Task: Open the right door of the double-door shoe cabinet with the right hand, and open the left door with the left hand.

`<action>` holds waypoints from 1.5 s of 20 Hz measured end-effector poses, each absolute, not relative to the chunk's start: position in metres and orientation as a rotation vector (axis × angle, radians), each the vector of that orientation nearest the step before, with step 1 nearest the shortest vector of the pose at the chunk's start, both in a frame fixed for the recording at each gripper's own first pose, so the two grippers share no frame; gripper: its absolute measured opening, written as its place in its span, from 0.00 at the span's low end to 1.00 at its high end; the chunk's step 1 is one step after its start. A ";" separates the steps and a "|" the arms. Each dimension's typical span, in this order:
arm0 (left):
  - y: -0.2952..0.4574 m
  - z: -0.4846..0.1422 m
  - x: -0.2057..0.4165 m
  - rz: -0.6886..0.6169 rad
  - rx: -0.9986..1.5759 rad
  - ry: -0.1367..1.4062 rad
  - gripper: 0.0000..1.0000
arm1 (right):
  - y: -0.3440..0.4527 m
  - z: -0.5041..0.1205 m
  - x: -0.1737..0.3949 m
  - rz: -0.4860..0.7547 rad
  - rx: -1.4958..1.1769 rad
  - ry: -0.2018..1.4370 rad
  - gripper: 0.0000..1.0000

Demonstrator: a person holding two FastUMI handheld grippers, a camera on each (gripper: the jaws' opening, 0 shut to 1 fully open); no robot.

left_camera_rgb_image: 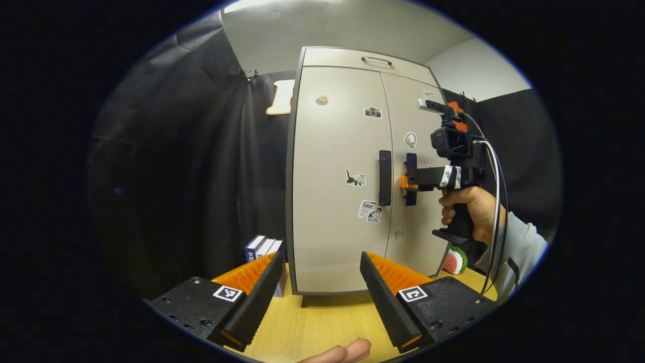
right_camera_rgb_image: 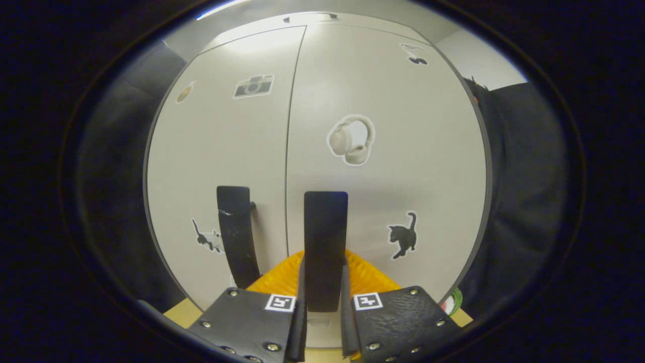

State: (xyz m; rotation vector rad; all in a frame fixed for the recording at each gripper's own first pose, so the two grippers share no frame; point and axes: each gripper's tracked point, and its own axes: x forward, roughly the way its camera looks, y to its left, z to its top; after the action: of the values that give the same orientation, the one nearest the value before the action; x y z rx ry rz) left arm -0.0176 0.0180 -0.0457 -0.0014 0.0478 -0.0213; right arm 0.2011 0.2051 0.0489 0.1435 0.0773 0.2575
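Shoe cabinet [left_camera_rgb_image: 337,176] stands upright on the wooden tabletop [left_camera_rgb_image: 322,322], both doors flat and flush, so nothing's opened yet as far as I can judge.

Going left to right in the left gripper view: a few books [left_camera_rgb_image: 262,248] lean beside the cabinet's left side. The left gripper [left_camera_rgb_image: 322,292] hangs back from the cabinet, low over the table, fingers spread wide apart with nothing between them. It's aimed roughly at the bottom of the left door [left_camera_rgb_image: 337,201], well below the left handle [left_camera_rgb_image: 385,177], so I'd guess it's just waiting its turn. A fingertip [left_camera_rgb_image: 347,350] pokes in at the bottom edge.

Further right, the right gripper [left_camera_rgb_image: 409,182] is up at handle height on the right door [left_camera_rgb_image: 418,212], held level and pointing straight at the cabinet. The hand [left_camera_rgb_image: 466,212] wraps the pistol-style grip from below, wrist roughly straight, grey sleeve [left_camera_rgb_image: 519,247] trailing down and cables looping behind. Makes sense for a straight pull toward the body.

In the right gripper view the right handle [right_camera_rgb_image: 325,242] runs vertically between the two fingers, which look closed against its sides, so I'd call it clamped on the handle. Left handle [right_camera_rgb_image: 236,237] sits just beside it, untouched. Something watermelon-patterned [left_camera_rgb_image: 456,260] peeks out by the cabinet's right foot.
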 end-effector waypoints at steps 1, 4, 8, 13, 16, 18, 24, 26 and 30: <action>0.018 -0.043 -0.021 -0.019 0.004 0.041 0.97 | 0.205 0.048 0.198 0.267 0.152 0.077 0.28; 0.012 -0.034 -0.032 -0.016 0.015 0.020 0.96 | 0.201 0.046 0.189 0.301 0.164 0.084 0.28; -0.002 -0.023 -0.045 -0.033 0.014 -0.002 0.96 | 0.196 0.043 0.174 0.342 0.145 0.080 0.28; -0.020 -0.024 -0.052 -0.051 0.025 0.003 0.96 | 0.190 0.043 0.172 0.401 0.184 0.082 0.19; -0.024 -0.026 -0.057 -0.043 0.027 0.015 0.96 | 0.187 0.043 0.169 0.421 0.196 0.086 0.19; -0.026 -0.028 -0.059 -0.044 0.026 0.019 0.96 | 0.183 0.043 0.164 0.434 0.176 0.085 0.19; -0.034 -0.024 -0.064 -0.049 0.011 0.010 0.96 | 0.168 0.043 0.151 0.451 0.154 0.095 0.19; -0.040 -0.023 -0.065 -0.055 0.020 0.004 0.97 | 0.165 0.044 0.149 0.459 0.160 0.098 0.19; -0.049 -0.032 -0.064 -0.051 0.053 0.018 0.96 | 0.155 0.043 0.143 0.481 0.196 0.114 0.19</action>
State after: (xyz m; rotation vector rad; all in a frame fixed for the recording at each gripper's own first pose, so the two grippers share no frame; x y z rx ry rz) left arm -0.0640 -0.0489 -0.0319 0.0526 0.0180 -0.0509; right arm 0.1429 0.1549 0.0428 0.1964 0.1136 0.4811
